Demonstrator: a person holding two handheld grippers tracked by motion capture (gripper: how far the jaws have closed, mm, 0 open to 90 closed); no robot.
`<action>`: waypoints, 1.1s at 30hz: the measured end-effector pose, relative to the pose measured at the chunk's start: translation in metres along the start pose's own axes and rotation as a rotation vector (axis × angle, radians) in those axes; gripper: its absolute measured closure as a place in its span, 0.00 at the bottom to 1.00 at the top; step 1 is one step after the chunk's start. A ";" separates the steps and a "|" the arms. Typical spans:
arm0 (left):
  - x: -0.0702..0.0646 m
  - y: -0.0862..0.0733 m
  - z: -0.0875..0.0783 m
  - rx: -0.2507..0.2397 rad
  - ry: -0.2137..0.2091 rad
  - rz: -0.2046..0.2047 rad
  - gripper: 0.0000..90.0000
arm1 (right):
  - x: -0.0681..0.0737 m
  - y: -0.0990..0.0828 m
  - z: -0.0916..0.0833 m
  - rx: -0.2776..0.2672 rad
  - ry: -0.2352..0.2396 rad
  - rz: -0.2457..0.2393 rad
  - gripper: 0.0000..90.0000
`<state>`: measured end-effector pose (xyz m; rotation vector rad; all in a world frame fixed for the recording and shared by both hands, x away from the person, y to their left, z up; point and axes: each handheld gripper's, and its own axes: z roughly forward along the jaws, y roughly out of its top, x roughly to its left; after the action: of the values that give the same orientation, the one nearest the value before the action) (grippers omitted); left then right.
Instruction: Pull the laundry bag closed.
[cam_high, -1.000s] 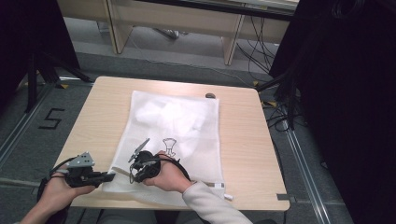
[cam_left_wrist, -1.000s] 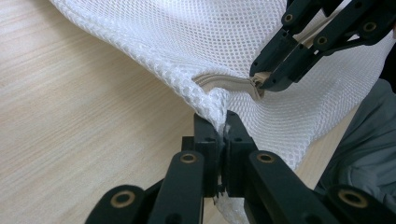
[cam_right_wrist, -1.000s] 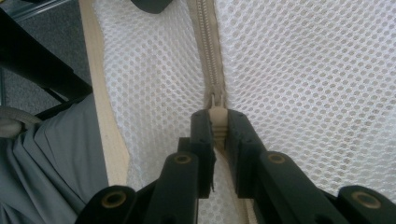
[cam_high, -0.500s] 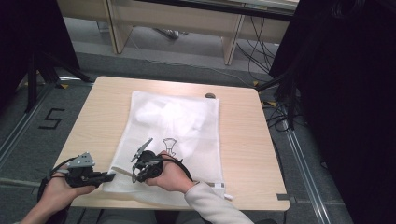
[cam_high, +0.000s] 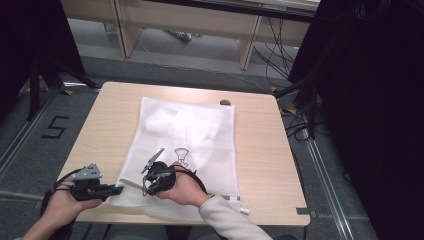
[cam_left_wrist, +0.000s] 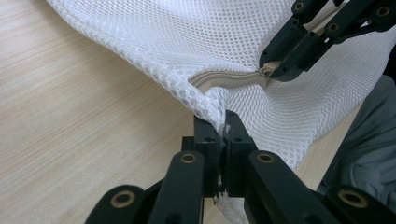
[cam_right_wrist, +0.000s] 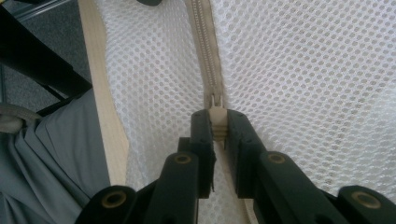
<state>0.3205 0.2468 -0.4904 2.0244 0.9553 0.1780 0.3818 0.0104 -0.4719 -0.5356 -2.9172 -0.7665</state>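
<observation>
Grippers work a white mesh bag (cam_high: 185, 145) lying flat across the wooden table (cam_high: 260, 150). At the bag's near corner, the left gripper (cam_left_wrist: 223, 133) is clamped on the mesh. Just beyond it, the right gripper (cam_right_wrist: 218, 127) pinches the beige zipper pull (cam_right_wrist: 215, 112).

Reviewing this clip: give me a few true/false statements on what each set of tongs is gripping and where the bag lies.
1. The left tongs are shut on a corner of the white mesh bag. True.
2. The right tongs are open, clear of the bag. False: they are shut on the zipper pull.
3. The bag hangs in the air off the table. False: it lies spread on the tabletop.
4. The zipper runs along the bag's near edge. True.
5. A hanger outline is printed on the bag. True.
</observation>
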 end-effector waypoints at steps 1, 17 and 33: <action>0.000 0.000 0.000 0.003 0.000 -0.004 0.96 | 0.000 0.000 0.000 0.001 0.006 -0.001 0.92; 0.001 0.000 0.000 0.006 -0.010 -0.008 0.96 | -0.002 -0.005 -0.004 0.009 0.000 -0.002 0.92; 0.002 0.000 -0.001 -0.006 0.000 -0.013 0.96 | -0.003 -0.009 -0.008 0.017 0.005 -0.004 0.92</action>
<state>0.3215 0.2490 -0.4906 2.0123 0.9668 0.1740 0.3817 -0.0018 -0.4693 -0.5254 -2.9188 -0.7423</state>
